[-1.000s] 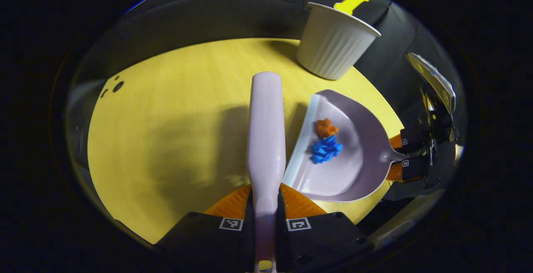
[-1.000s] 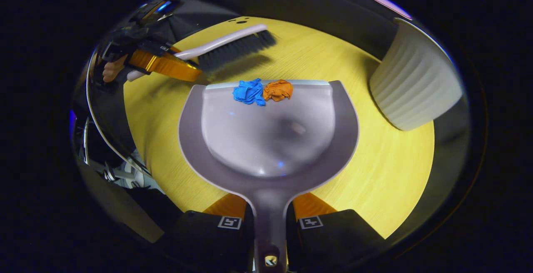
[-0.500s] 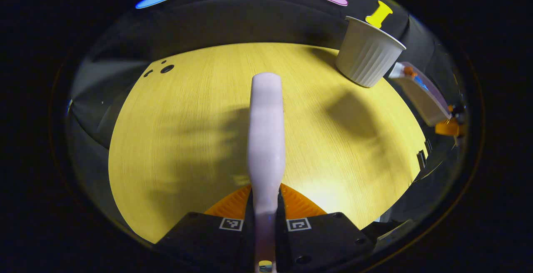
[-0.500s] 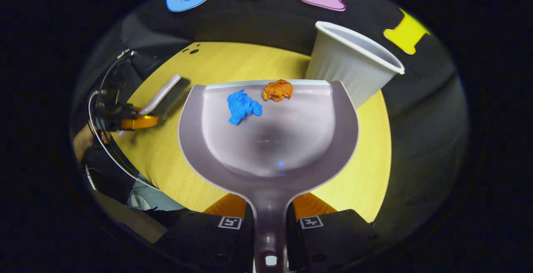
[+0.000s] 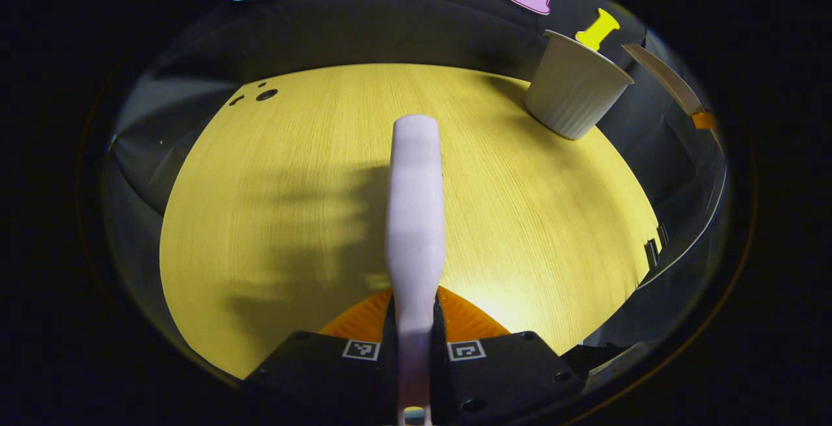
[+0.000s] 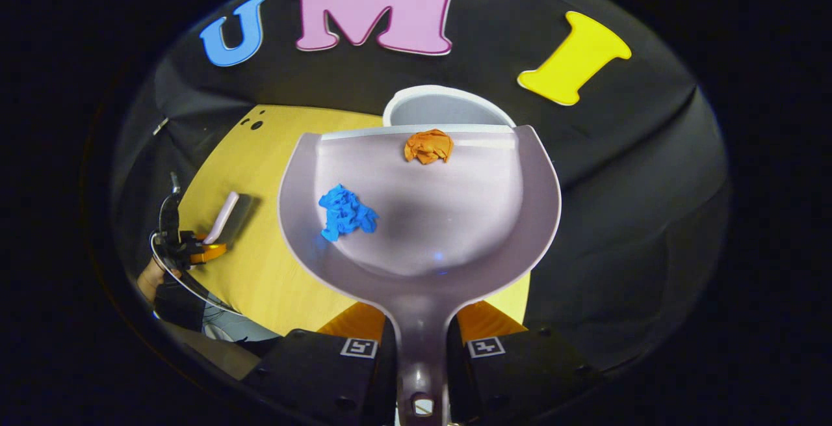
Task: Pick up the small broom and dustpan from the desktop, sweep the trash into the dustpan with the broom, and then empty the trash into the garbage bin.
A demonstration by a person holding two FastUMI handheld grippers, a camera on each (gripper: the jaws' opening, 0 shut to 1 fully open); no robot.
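Dustpan (image 6: 422, 218): I hold its handle clamped between the two fingers of my right gripper (image 6: 421, 348); the pan is now lifted off the desktop (image 6: 260, 263) and raised toward the booth wall, its front lip level with the rim of the bin.
Broom (image 5: 416, 218): my left gripper (image 5: 415, 346) is closed on its pale handle, which runs straight ahead over the wooden desktop; in the right gripper view the broom (image 6: 222, 218) sits low at the left, well apart from the pan.
Change, dustpan: a second ago it lay flat on the desktop beside the broom; it has since risen and swung toward the bin.
Change, trash: the blue paper wad (image 6: 346, 213) has slid back from the lip to the left side of the pan; the orange paper wad (image 6: 429, 146) stays at the front lip.
Garbage bin (image 6: 448, 107): a white ribbed cup-shaped bin, its open mouth just behind the pan's lip; in the left gripper view the bin (image 5: 573, 91) stands at the far right edge of the desktop.
Sweeping: I judge it finished, since both wads ride in the pan.
Step in hand: carrying the pan to the bin for emptying.
Next need: I judge the lip must come over the mouth, then tip forward.
Risk: the blue wad, off to the side, could miss the narrow mouth.
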